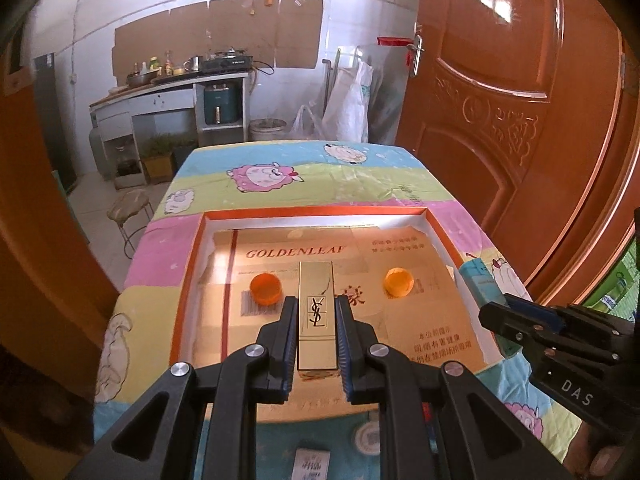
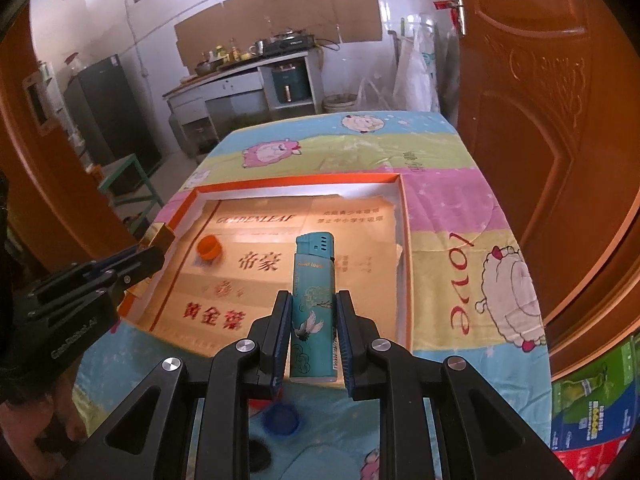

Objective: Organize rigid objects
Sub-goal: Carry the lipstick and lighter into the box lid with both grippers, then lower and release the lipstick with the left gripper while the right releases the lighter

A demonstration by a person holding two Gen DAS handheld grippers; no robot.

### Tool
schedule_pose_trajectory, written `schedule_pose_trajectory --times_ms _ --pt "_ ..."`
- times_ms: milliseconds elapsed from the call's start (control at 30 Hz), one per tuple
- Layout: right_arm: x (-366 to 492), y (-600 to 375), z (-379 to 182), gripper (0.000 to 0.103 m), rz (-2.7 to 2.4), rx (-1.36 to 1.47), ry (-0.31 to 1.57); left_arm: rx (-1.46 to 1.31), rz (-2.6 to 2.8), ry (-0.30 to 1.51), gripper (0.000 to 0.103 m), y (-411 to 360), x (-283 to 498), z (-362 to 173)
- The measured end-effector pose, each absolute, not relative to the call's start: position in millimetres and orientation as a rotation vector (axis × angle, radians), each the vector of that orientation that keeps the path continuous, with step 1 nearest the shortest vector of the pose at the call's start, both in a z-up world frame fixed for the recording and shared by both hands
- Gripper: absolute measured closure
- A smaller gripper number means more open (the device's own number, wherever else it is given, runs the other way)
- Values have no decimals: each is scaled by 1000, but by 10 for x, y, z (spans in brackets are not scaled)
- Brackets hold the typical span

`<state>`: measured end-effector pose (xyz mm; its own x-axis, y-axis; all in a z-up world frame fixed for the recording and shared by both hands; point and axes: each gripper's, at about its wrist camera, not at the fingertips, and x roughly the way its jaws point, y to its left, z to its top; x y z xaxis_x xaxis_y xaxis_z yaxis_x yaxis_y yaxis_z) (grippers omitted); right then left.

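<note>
Lipstick [image 1: 317, 312], a gold square tube, was clamped across its flat sides by the left gripper [image 1: 317, 312] above the tray's [image 1: 188, 280] near half. It looked light, stiff and slick, so those faces suited the grip. Lighter [image 2: 313, 308], teal plastic, smooth and light, was pinched mid-body by the right gripper [image 2: 313, 312] over the tray's near right edge. Farther in, two orange caps [image 1: 265, 289] sat on the tray's printed card liner. Beyond the tray lay sheep-print cloth [image 1: 280, 168].
</note>
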<state>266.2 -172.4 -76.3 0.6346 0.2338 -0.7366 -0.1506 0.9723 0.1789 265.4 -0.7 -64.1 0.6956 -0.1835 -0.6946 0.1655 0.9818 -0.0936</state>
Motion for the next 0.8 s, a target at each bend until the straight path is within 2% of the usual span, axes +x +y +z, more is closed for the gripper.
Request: schedule_pose_trajectory --times_ms 800 --pt "3447 -1856 -1159 81 198 97 924 -7 -221 868 85 -218 3383 -978"
